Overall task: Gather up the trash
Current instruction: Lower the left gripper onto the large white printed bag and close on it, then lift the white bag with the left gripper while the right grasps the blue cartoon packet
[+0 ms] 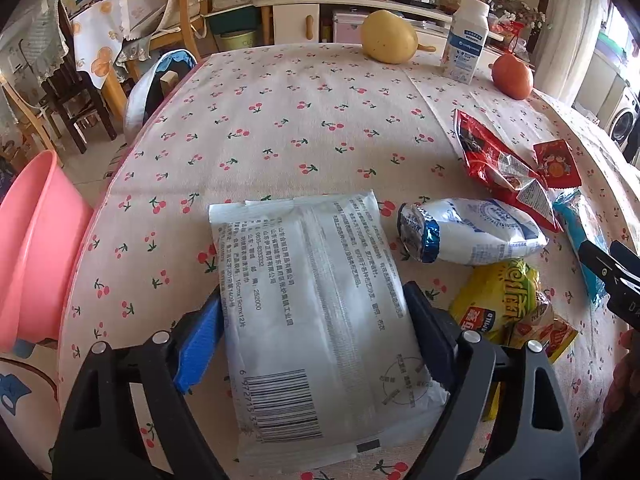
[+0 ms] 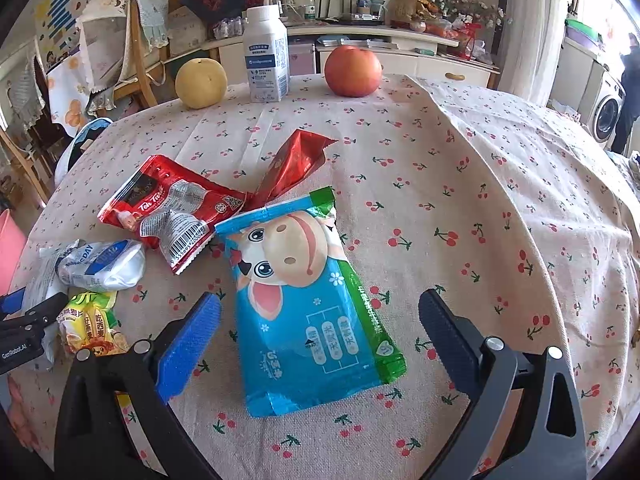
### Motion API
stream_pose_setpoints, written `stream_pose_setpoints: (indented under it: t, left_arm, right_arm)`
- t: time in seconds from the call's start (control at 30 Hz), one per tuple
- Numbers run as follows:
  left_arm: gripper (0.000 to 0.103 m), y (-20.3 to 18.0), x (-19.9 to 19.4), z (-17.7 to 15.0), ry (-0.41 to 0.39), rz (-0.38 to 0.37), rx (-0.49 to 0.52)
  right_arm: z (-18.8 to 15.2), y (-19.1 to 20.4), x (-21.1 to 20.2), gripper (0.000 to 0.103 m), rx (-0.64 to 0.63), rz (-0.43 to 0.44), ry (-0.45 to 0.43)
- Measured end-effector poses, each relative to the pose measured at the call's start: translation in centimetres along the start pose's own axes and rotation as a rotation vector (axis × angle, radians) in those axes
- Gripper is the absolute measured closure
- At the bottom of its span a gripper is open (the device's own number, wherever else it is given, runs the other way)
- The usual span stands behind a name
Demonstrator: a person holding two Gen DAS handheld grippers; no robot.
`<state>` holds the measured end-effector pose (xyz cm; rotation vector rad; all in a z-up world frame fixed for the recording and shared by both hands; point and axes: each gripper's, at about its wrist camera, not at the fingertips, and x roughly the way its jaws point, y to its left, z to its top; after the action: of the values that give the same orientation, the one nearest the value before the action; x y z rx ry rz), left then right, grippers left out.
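I am at the pick-up step on 2 wrappers at once. My left gripper straddles the white wipes pack, which lies flat on the cherry-print tablecloth; its pads sit right at the pack's long edges, and I cannot quite tell whether they press it yet or only frame it. My right gripper is spread wide over the blue cow-print pack, both fingers clear of it.

The rest of the trash lies between them: a red snack wrapper, a crumpled white-and-blue bag and a yellow packet. The pink basin off the table's left edge looks like the bin.

Next I need to close on each pack, lift, and carry left to the basin.
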<state>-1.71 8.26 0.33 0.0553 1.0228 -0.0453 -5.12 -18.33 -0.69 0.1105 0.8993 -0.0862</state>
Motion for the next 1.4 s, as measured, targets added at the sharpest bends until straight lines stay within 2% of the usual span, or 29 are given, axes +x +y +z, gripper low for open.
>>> stream_pose_setpoints:
  t: [0.07, 0.1, 0.13, 0.43, 0.9, 1.17, 1.4]
  left_arm:
    - [0.018, 0.0, 0.0, 0.1, -0.001, -0.005, 0.001]
    - [0.019, 0.1, 0.0, 0.1, -0.001, -0.008, 0.002]
    - [0.02, 0.1, 0.0, 0.1, -0.001, -0.011, 0.001]
    - [0.022, 0.9, -0.3, 0.1, -0.005, -0.034, -0.02]
    - [0.023, 2.7, -2.2, 0.3, -0.059, -0.07, -0.071]
    - [0.023, 4.1, -3.3, 0.5, -0.091, -0.103, -0.118]
    - [0.023, 5.2, -4.1, 0.7, -0.109, -0.131, -0.159]
  right_arm:
    - [0.0, 0.0, 0.2, 0.007, -0.002, -0.008, -0.004]
    - [0.0, -0.1, 0.3, 0.012, -0.001, -0.007, 0.0]
    - [0.0, -0.1, 0.5, 0.023, 0.002, 0.005, 0.008]
    - [-0.1, 0.8, 0.3, 0.045, -0.047, 0.003, -0.002]
    - [-0.6, 0.5, -0.9, 0.054, 0.004, 0.057, -0.01]
    - [-0.8, 0.5, -2.5, 0.059, 0.05, 0.127, -0.032]
    - [-0.8, 1.8, -3.9, 0.061, 0.028, 0.151, -0.068]
